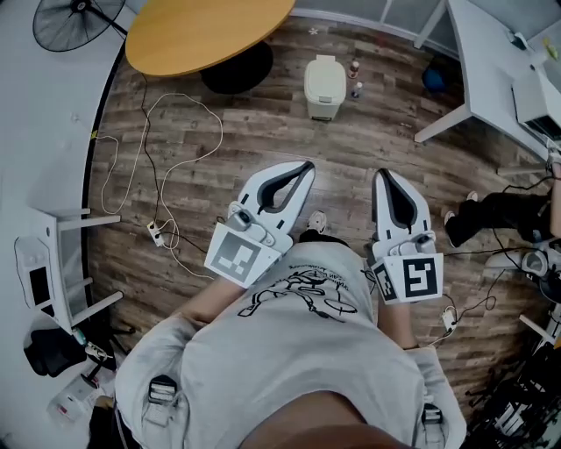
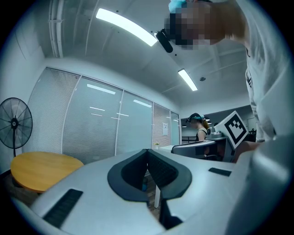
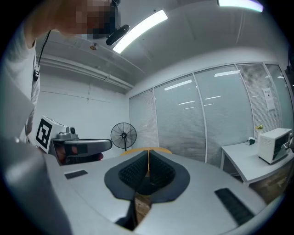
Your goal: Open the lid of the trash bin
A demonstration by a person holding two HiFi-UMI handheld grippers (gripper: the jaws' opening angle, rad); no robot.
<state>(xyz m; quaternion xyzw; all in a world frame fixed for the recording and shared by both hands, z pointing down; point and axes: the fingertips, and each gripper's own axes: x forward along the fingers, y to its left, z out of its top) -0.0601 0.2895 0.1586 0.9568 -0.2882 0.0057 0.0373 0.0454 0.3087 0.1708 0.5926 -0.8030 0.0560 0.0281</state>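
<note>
A round wooden table (image 1: pixel 206 31) stands at the top of the wooden floor (image 1: pixel 368 149), with a black standing fan (image 1: pixel 74 22) to its left. White cables (image 1: pixel 219 131) lie loose on the floor and reach a power strip (image 1: pixel 156 233). A white table (image 1: pixel 491 70) stands at the upper right.

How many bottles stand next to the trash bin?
2. Both stand on the floor right of the trash bin in the head view: the farther bottle and the nearer bottle. Others may hide behind the bin.

Bare floor (image 1: pixel 344 165) before trash bin (image 1: pixel 324 86)
</note>
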